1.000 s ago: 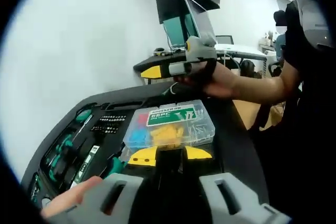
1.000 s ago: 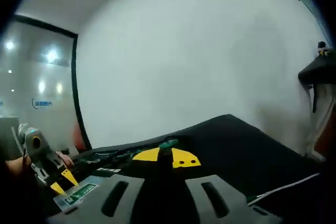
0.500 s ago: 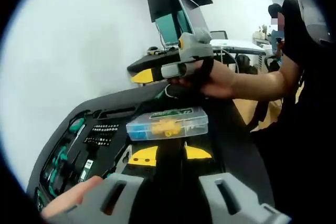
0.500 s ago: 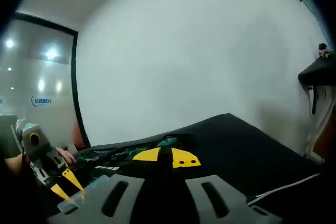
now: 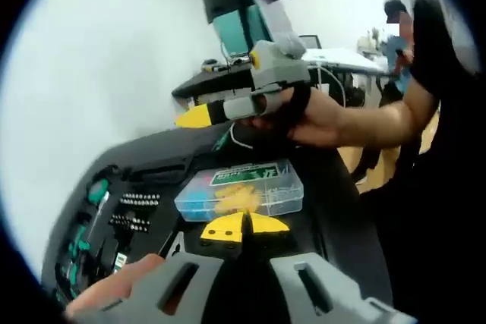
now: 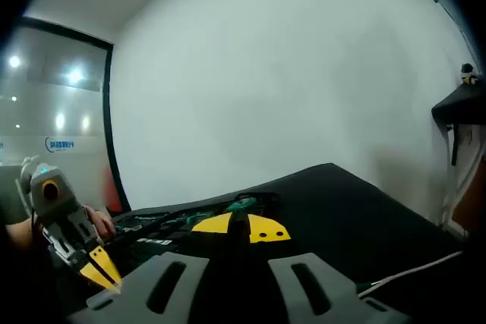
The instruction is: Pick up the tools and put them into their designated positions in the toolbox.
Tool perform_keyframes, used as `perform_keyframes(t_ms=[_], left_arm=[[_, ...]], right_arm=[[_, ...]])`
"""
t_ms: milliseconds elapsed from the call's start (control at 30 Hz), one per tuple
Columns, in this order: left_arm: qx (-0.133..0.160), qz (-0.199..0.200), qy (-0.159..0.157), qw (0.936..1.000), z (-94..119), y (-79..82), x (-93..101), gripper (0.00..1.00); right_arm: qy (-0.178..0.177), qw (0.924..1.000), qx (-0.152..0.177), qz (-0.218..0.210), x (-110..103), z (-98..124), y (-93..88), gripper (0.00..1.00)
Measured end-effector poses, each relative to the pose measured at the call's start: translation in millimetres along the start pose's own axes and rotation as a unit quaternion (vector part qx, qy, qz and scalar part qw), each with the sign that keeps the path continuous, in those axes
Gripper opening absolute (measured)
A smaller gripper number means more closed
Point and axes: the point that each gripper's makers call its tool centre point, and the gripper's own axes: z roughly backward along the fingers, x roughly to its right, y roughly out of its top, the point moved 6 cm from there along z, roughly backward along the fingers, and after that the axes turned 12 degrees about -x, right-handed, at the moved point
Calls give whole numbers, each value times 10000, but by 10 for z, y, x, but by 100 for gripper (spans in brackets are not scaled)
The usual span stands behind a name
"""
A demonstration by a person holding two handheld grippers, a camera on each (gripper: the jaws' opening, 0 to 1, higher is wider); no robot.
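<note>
A clear plastic box [image 5: 239,191] with a green label and yellow and blue small parts lies on the black toolbox tray [image 5: 163,168]. It sits just past my left gripper [image 5: 243,227], whose yellow tips are pressed together with nothing visibly between them. Green-handled tools [image 5: 87,221] and rows of bits [image 5: 133,210] fill the tray's left side. My right gripper [image 5: 194,117] hovers above the tray in a person's hand [image 5: 326,115]. In the right gripper view the right gripper [image 6: 241,228] has its tips nearly together and empty, over the toolbox [image 6: 182,221]. The left gripper [image 6: 99,271] appears at the lower left.
A thumb [image 5: 114,294] rests by my left gripper's body. A white cable [image 5: 235,138] lies behind the tray. Monitors [image 5: 243,13] and desks stand at the back. The black tabletop [image 6: 364,210] stretches right toward a white wall, with a cable [image 6: 410,267] near its edge.
My left jaws have closed from a wide gap. The clear box, edge-on half a second ago, now lies label-up beyond the tips. The right gripper has hardly moved.
</note>
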Motion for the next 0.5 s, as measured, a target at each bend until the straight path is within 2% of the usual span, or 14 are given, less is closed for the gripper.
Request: perform_keyframes(t_ms=[133,233,400,500], left_arm=[[-141,170,-33,9998,-19,4,-4,0],[-325,66,-38,9994,-18,28,9,0],[-931,258,-431,9944,-21,74,-17,0],[-1061,273,-481,9928,-36,99,-25,0]], right_arm=[[28,9999,-61,95,-35,-33,-13,4],[52,9998,-111,132,-65,-53,-24,4],[63,9986,-317,420,-160,-99,-79,4],[39,9979,-382,524,-175,-113,-95,4]])
